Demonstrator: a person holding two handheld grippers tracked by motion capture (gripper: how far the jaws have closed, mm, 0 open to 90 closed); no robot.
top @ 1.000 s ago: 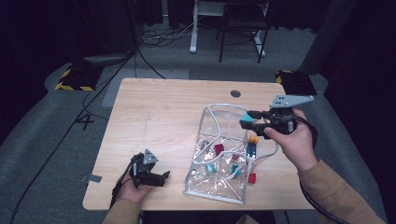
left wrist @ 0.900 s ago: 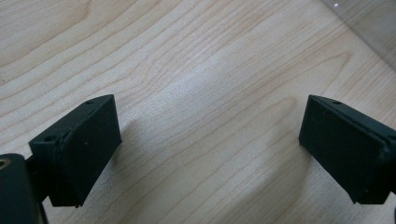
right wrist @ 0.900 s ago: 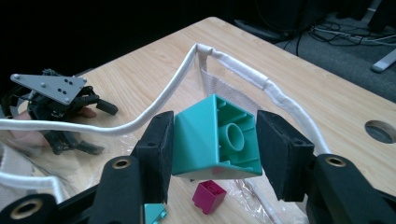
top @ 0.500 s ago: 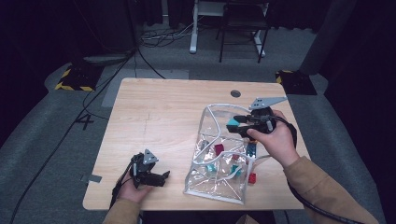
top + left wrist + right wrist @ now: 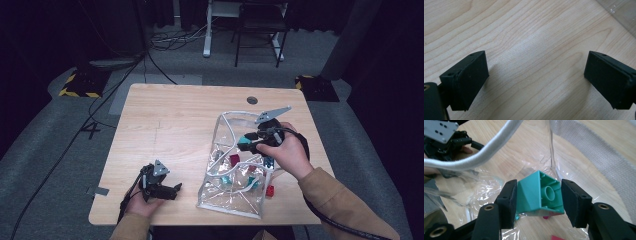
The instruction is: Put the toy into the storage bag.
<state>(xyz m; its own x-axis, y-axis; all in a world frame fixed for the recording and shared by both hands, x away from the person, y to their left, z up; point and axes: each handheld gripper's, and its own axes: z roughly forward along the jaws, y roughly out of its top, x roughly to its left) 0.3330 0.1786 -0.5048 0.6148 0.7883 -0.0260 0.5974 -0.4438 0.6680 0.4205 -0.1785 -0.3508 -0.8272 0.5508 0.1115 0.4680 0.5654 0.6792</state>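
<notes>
One pale wooden surface (image 5: 170, 125) carries everything, and on its right half lies one clear plastic bag with white corded edging (image 5: 226, 197), its mouth turned toward the far edge. Through the plastic several small building bricks show: at least two red ones (image 5: 234, 160), a few teal ones (image 5: 226, 178) and one red brick (image 5: 270, 190) just outside the bag's right edge; the exact count inside I cannot tell, since the film creases and glares.

There are two tools. The left tool (image 5: 167, 191) sits low near the front-left of the surface, well apart from the bag's contents, with its jaws spread wide over bare wood (image 5: 536, 62); nothing lies between them and the pads touch nothing.

The right tool (image 5: 246, 142) hangs over the bag's open mouth, jaws set about half apart and pinching one teal sloped plastic brick (image 5: 540, 193). In the right gripper view both black pads (image 5: 510, 200) press flat on the brick's opposite sides, its hollow underside with one round tube facing the camera. The brick is clear of the surface, just inside the white rim cord (image 5: 484, 152), above the bricks lying in the bag.
</notes>
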